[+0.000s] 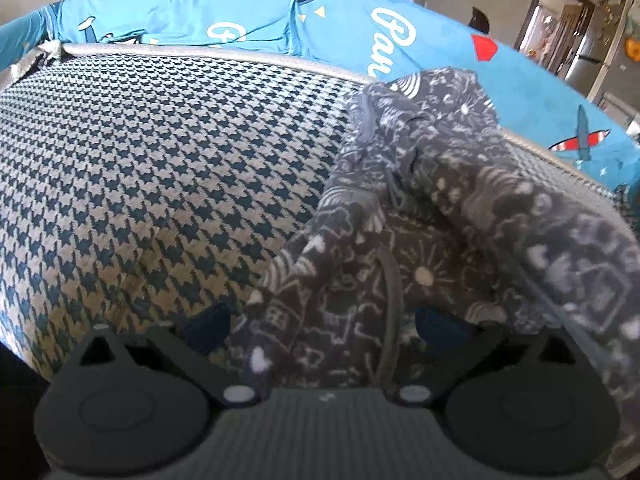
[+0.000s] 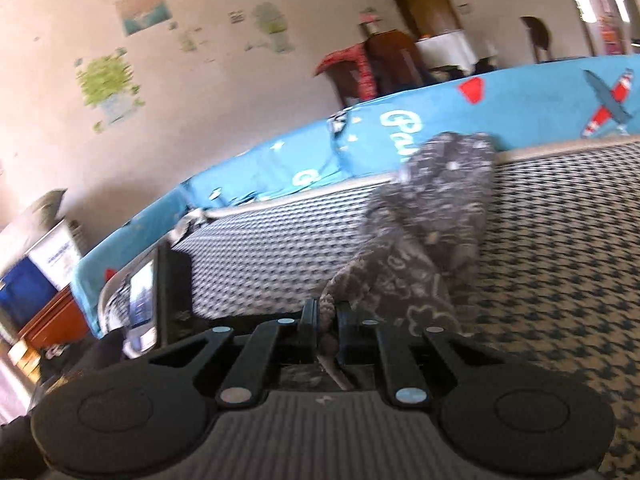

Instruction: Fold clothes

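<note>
My right gripper (image 2: 329, 322) pinches an edge of the grey patterned garment (image 1: 420, 240), lifting it off the houndstooth bed (image 1: 160, 160). My left gripper (image 1: 322, 322) has its fingers spread wide around the cloth, seemingly ungripped. Next I close left, then spread it flat.

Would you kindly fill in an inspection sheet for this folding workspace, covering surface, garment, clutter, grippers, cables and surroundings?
Surface: houndstooth mat with a pale trim, laid over a blue cartoon-print sheet.
Job's things: grey patterned garment, bunched and partly lifted, not yet folded flat.
Clutter: nothing seen on the mat apart from the garment.
Grippers: left gripper open, fingers on either side of the garment; right gripper shut on a garment edge.
Cables: nothing seen.
Surroundings: wall with posters, doorway, wooden furniture draped with red cloth, boxes at the left. The right wrist view is motion-blurred.
</note>
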Demonstrator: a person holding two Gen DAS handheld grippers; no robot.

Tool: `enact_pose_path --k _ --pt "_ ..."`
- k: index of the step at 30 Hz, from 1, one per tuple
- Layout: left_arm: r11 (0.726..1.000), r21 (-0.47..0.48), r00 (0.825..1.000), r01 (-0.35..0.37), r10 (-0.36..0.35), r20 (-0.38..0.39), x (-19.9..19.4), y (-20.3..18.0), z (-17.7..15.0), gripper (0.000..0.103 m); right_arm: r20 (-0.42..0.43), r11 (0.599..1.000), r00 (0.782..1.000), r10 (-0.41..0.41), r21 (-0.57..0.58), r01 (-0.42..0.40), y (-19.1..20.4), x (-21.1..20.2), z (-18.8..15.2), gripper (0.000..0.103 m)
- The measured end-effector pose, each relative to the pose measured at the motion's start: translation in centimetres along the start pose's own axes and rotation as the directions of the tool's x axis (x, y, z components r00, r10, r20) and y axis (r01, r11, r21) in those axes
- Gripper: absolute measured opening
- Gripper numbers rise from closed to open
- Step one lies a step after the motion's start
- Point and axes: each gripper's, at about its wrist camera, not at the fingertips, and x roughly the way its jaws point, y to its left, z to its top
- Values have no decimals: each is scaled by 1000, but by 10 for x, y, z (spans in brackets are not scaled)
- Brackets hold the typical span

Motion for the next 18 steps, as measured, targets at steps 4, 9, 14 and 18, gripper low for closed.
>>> enact_pose_path --k 4,9,14,18 --pt "996 -20 996 89 -89 19 -11 6 4 103 -39 997 998 43 -55 -46 22 14 -2 11" --pt "991 -65 993 113 -110 49 -25 25 12 103 -56 993 995 85 -73 -89 38 28 2 11" --pt "978 -163 990 131 -119 81 -39 55 20 103 -81 989 989 121 -75 -127 52 44 6 11" --pt "969 -218 989 119 -97 107 -48 72 24 103 -132 983 982 134 -105 -148 64 61 -4 11"
